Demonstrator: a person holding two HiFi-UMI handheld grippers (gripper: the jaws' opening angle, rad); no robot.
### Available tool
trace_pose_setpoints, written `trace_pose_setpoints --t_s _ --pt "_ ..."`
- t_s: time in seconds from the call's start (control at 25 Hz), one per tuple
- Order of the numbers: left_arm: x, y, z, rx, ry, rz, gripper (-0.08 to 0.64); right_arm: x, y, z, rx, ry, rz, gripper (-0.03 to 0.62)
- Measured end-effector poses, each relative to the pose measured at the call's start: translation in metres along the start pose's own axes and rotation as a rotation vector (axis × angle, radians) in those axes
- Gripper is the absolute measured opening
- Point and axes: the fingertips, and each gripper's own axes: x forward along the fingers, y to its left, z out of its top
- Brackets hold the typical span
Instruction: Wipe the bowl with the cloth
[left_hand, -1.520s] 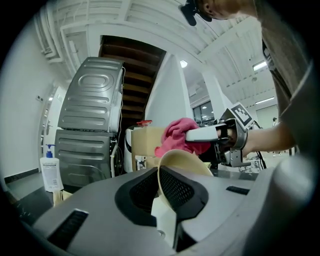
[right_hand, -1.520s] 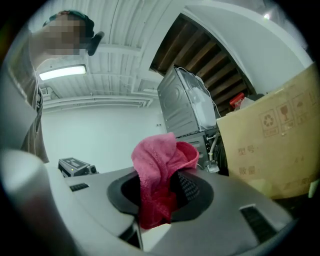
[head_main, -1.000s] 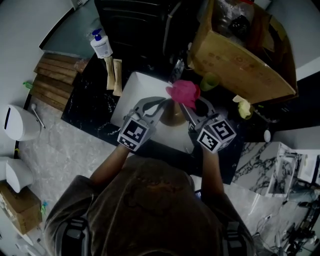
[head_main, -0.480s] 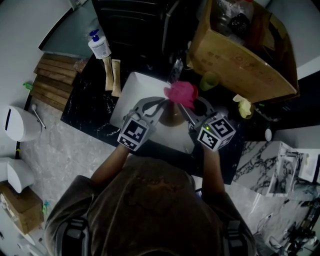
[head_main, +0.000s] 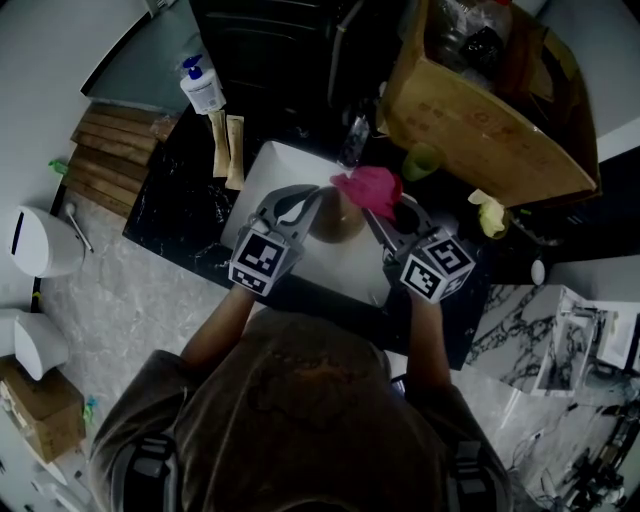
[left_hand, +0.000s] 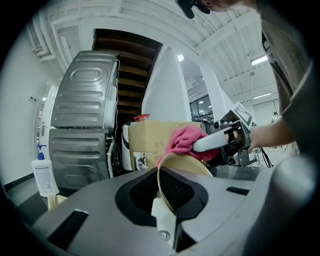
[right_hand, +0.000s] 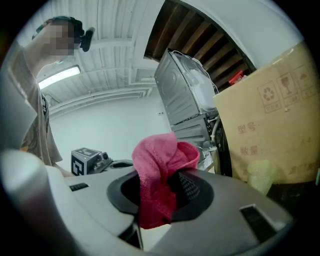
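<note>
The left gripper (left_hand: 167, 200) is clenched on the rim of the tan bowl (left_hand: 186, 165), holding it tilted above the white sink (head_main: 262, 172). The right gripper (right_hand: 159, 205) grasps the pink cloth (right_hand: 160, 170), bunched against the bowl's far rim. Beyond them stands a cardboard box (head_main: 480, 120).
</note>
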Motion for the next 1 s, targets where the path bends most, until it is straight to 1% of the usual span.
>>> trace_pose_setpoints --t_s 0.52,1.0 --pt "-0.005 0.019 0.004 -0.027 -0.017 0.06 0.029 -0.008 0.002 -0.024 0.022 0.051 0.013 0.11" --pt "-0.003 0.033 0.01 -0.05 -0.035 0.086 0.029 -0.009 0.008 -0.048 0.06 0.086 0.014 0.11"
